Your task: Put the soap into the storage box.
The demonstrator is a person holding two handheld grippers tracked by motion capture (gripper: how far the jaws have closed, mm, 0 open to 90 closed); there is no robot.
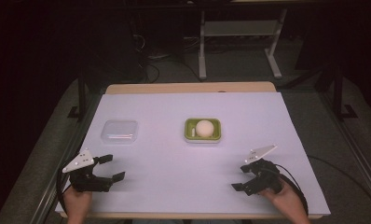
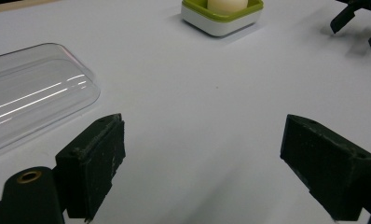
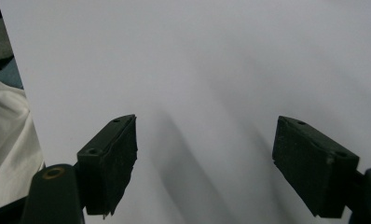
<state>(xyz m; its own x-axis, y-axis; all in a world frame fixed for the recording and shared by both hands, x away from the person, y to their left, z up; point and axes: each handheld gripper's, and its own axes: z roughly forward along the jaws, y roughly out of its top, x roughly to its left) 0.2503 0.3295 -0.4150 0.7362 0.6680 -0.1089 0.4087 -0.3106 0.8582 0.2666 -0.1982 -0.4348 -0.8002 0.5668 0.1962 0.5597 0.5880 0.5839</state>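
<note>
On white table (image 1: 174, 163) – both grippers (image 1: 110, 167) (image 1: 243, 177) agape; round, perhaps soap (image 1: 204, 128), in dish (image 1: 189, 135).

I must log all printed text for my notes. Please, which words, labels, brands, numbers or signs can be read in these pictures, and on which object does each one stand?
None: no readable text in any view.
The clear plastic lid is plain.
The green and white tray and the pale round object in it bear no marking.
The left gripper and right gripper carry no visible label.

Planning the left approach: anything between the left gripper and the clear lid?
Nothing visible. The left gripper is open at the near left, the clear lid lies just beyond it, with bare white table cover between.
</note>
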